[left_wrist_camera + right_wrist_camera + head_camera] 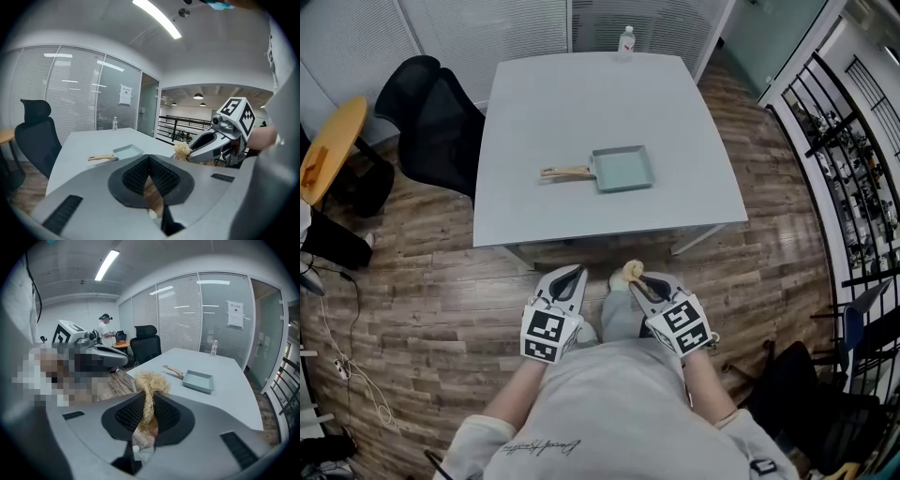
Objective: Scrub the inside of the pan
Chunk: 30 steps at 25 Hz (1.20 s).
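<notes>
Head view: pan (623, 169) — square, pale blue-green, wooden-handled.

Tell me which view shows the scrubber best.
The right gripper view: the scrubber sits dead centre, pinched between the right gripper's jaws, fibres clear. The head view and left gripper view show only a small pale tuft at that gripper's tip.

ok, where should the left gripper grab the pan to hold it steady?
Probably the wooden handle, from the left. It lies flat, sticking out of the pan toward the left gripper side, and leaves the inside free for the scrubber in the right gripper.
</notes>
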{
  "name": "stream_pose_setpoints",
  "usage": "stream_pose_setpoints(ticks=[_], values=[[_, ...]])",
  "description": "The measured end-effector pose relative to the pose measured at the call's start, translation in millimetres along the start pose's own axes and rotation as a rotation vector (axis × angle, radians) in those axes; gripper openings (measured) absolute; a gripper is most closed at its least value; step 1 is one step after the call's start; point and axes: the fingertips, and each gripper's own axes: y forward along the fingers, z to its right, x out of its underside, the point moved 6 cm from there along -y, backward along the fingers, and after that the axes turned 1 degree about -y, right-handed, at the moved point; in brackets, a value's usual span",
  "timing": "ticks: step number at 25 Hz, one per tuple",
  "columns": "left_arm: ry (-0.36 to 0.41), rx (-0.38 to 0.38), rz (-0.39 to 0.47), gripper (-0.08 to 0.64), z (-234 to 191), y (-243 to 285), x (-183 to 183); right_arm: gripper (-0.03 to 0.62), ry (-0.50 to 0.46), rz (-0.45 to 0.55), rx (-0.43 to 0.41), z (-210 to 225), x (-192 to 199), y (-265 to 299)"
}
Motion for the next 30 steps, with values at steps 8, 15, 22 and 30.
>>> stream_pose_setpoints(ticks=[8, 15, 22, 30], values=[[-0.02, -0.009, 0.005, 0.012, -17.9, 27.7, -8.5, 0.067, -0.004, 0.007, -0.016, 31.3, -12.0, 21.8], [-0.01, -0.014, -0.015, 0.012, -33.2, 65.6, -22.1, 0.067, 0.018, 0.0, -0.036, 68.9, -18.2, 42.4], [-0.028, -0.019, -0.004, 0.012, -59.9, 110.6, -46.4, 0.067, -0.007, 0.012, -0.053, 117.5, -45.2, 69.8], [-0.012, -0.054, -0.002, 0.012, -76.4, 160.8, -74.7, 0.067, -0.026, 0.03, -0.09, 175.9, -67.9, 92.9]])
